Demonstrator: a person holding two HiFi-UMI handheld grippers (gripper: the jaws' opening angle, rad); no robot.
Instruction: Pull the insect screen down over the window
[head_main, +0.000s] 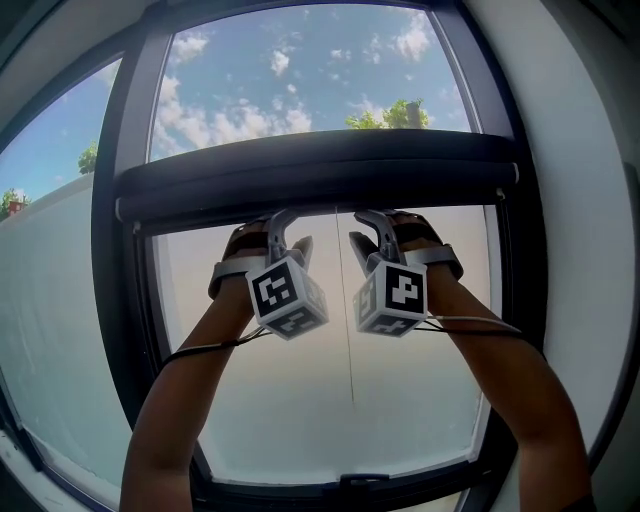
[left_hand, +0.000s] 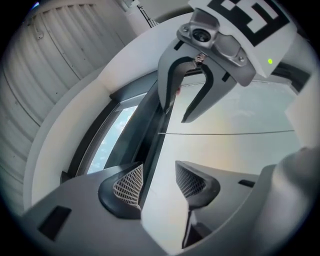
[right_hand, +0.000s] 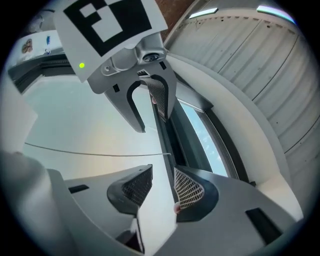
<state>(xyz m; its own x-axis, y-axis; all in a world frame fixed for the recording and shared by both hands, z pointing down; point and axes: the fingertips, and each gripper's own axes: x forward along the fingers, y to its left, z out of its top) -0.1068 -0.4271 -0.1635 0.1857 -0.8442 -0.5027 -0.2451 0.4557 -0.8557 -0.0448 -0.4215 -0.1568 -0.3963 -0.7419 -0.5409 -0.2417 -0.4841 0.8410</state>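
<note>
Nearest, bare forearms (head_main: 185, 400) raised toward the screen bar (head_main: 320, 165). Just under the bar, left of its hanging cord (head_main: 350, 330): left gripper (head_main: 290, 232), jaws spread, bar's lower lip between the pads, seemingly not pinched. Right of the cord, also just under the bar: right gripper (head_main: 365, 232), jaws likewise apart around the lip. Bar about a third down the window (head_main: 118, 200), clear sky above, hazy pane below.
</note>
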